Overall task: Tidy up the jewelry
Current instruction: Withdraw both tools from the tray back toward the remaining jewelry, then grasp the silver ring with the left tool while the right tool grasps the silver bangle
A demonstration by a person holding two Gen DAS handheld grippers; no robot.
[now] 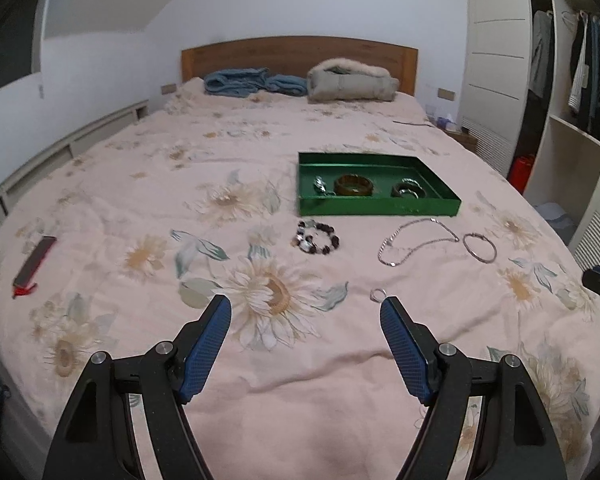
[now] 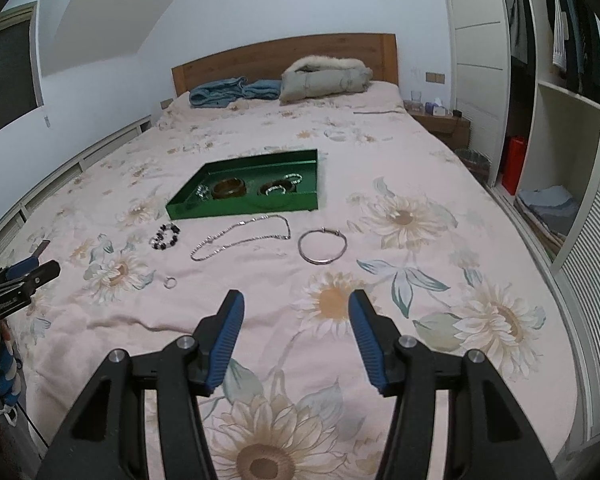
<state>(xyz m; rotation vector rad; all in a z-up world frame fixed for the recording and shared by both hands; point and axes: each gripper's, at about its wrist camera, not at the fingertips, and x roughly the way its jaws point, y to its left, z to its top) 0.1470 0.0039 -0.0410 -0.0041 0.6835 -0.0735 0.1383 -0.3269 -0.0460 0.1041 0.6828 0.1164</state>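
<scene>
A green tray (image 1: 380, 204) sits on the flowered pink bedspread (image 1: 180, 200) toward the middle of the bed. It holds a wide amber bangle (image 1: 354, 185) near its centre, a pair of dark and silver rings or bangles (image 1: 409, 191) to the right, and a small silvery piece (image 1: 321, 186) at the left whose kind is too small to tell.

On the spread just in front of the tray lie, from left to right, a beaded bracelet (image 1: 315, 237), a silver chain necklace (image 1: 416, 240) and a thin silver bangle (image 1: 479, 246). A small silver ring (image 1: 379, 293) lies nearer still, just beside the tip of one finger of the left gripper (image 1: 306, 310).

The left gripper hangs over the bedspread with its blue-padded jaws spread wide and nothing between them. The right gripper (image 2: 296, 306) (seen in its own view, near the bangle and necklace) also stands apart, somewhat narrower, and empty.

At the far end a folded blue cloth (image 1: 256, 82) and a grey fur-trimmed coat (image 1: 352, 80) rest against the wooden headboard (image 1: 300, 50).
</scene>
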